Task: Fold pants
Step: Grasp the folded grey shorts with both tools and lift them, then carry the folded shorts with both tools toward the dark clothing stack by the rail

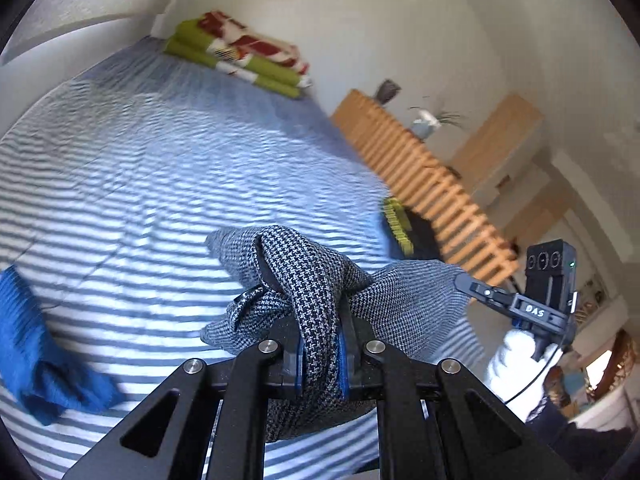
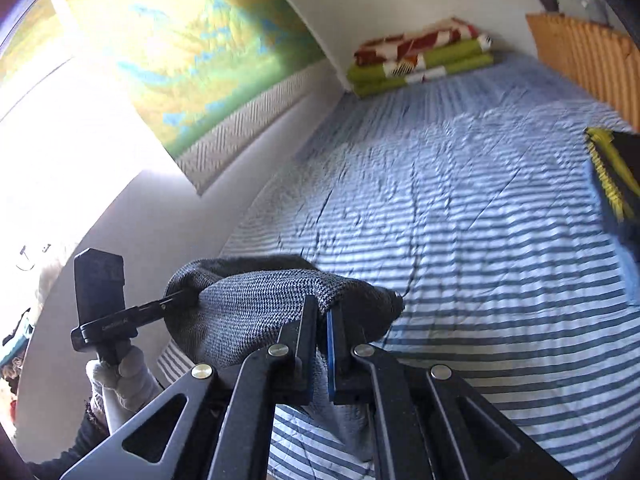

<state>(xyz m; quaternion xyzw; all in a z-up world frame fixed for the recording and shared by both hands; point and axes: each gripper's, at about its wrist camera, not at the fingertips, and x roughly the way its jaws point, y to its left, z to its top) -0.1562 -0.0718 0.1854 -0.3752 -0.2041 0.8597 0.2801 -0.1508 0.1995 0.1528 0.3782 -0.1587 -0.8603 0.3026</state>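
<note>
Grey houndstooth pants hang bunched above a blue-and-white striped bed. My left gripper is shut on a thick fold of that cloth, which drapes over both fingers. The same pants stretch across the right wrist view, where my right gripper is shut on their edge. Each view also shows the other gripper: the right one pinching the cloth at the right, the left one pinching it at the left, both held by white-gloved hands.
A blue garment lies on the bed at the left. Folded green and red blankets sit at the far end. A wooden slatted rail runs along the right side, with a yellow-and-black item beside it. A wall with a map lies left.
</note>
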